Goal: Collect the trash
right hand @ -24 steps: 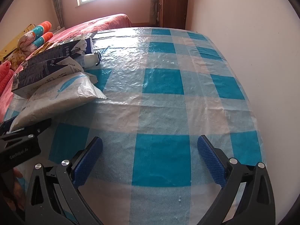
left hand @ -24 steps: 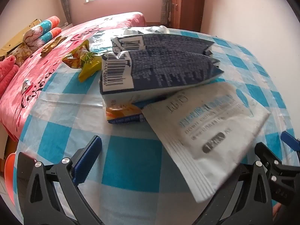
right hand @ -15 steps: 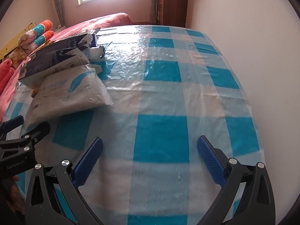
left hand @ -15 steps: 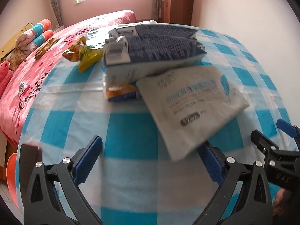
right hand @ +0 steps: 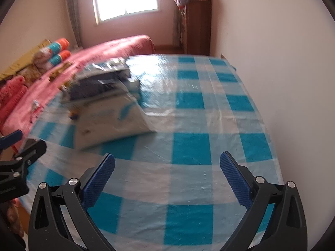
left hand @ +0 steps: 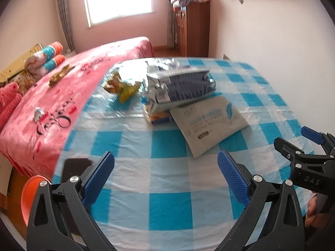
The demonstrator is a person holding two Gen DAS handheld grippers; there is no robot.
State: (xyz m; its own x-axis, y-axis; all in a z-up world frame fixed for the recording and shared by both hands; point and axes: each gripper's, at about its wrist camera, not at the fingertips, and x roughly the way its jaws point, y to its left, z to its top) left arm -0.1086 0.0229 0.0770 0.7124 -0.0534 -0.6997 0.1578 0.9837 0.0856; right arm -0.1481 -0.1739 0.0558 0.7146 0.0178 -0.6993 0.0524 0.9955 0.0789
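A pile of trash lies on the blue-checked table [left hand: 163, 184]. A flat white packet [left hand: 209, 123] is nearest, partly under dark blue printed bags [left hand: 182, 87]. A small orange and blue wrapper [left hand: 159, 118] pokes out beneath them, and a yellow crumpled wrapper [left hand: 123, 89] lies to the left. My left gripper [left hand: 166, 170] is open and empty, short of the white packet. My right gripper [right hand: 167, 170] is open over bare cloth, with the white packet [right hand: 111, 121] and blue bags [right hand: 98, 85] up to its left. Each gripper shows at the edge of the other's view.
A bed with a pink cover [left hand: 54, 96] runs along the table's left side, with rolled bedding [left hand: 48, 58] at its far end. A white wall [right hand: 282, 62] borders the table on the right. A wooden cabinet [left hand: 192, 31] stands at the back. An orange object [left hand: 28, 196] sits at lower left.
Both grippers have pulled back and up from the trash pile, which now looks smaller and farther off. More of the room shows. Both stay open and empty.
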